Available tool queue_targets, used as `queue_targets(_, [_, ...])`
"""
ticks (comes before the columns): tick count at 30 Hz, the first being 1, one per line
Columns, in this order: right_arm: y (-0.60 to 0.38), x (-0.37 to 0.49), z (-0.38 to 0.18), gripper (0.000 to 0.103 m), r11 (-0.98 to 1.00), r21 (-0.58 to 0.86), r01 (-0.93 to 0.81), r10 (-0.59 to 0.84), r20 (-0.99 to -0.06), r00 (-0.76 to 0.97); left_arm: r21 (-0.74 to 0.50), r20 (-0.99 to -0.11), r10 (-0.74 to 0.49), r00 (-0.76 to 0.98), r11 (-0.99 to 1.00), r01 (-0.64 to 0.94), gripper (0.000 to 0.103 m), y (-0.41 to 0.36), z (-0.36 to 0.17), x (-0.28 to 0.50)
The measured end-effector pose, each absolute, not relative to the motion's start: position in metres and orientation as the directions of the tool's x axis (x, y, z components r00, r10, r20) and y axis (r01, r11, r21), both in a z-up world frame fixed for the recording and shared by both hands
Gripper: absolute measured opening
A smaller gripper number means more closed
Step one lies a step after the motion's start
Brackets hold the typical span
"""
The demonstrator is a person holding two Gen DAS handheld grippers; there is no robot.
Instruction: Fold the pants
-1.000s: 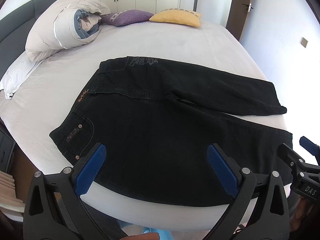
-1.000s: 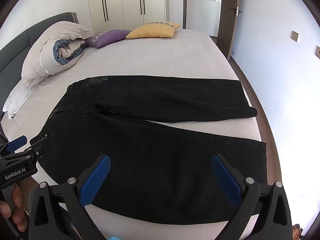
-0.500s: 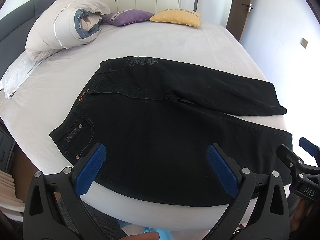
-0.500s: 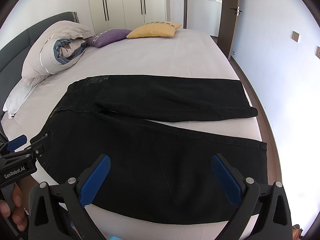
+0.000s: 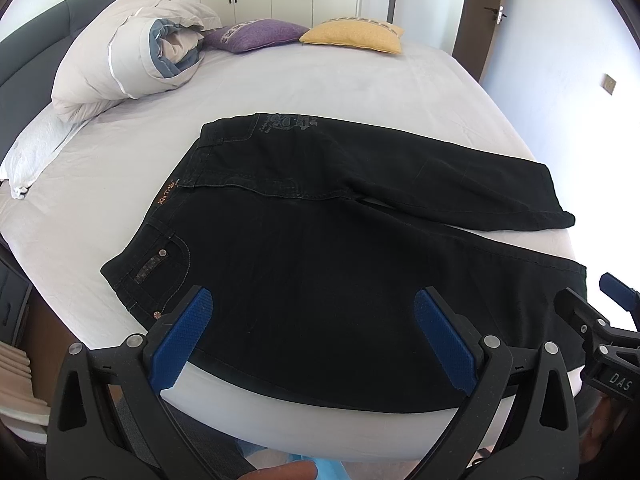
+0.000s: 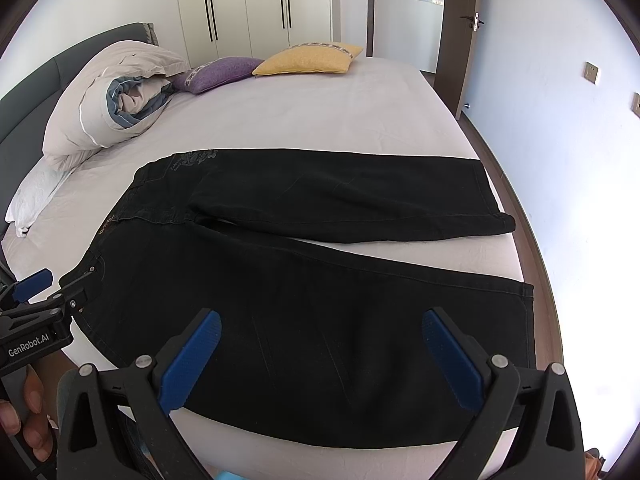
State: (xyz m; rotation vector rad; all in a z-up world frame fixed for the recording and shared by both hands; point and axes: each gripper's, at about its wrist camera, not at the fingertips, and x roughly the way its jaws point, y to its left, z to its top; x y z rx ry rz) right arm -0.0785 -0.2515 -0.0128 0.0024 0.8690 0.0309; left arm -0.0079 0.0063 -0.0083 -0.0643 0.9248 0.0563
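Daylight is washing over a bed (image 5: 328, 80) with a pale sheet, and the black pants (image 5: 340, 264) are lying flat across its near half, filling the middle and lower part of both views. Their long axis is running left to right in the frame: the waistband is sitting at the left, the two legs are stretching toward the right edge, splayed apart with a wedge of sheet showing between them. The near leg is reaching almost to the mattress edge.

Both grippers are hovering just short of that near edge, jaws spread wide and holding nothing. The left gripper (image 5: 312, 332) is facing the hip and pocket end; the right gripper (image 6: 320, 352) is facing the near leg, closer to the hem. By my reading, folding has not started, and each gripper is placed nearest its own end of the near leg.

Beyond the pants, a rolled duvet (image 5: 132, 52) is resting at upper left, with a purple cushion (image 5: 256, 34) and a yellow cushion (image 5: 354, 34) at top centre.
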Motion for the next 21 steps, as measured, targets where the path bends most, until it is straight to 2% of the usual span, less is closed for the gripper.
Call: queue_targets(21, [-0.2473, -0.0807, -0.0154, 0.103, 0.999, 0.015, -0.029, 0.03, -0.765, 0.643, -0.062, -0.802, -0.012, 0.598, 0.996, -0.063, 0.103, 0.0053, -0.0127, -0.0074])
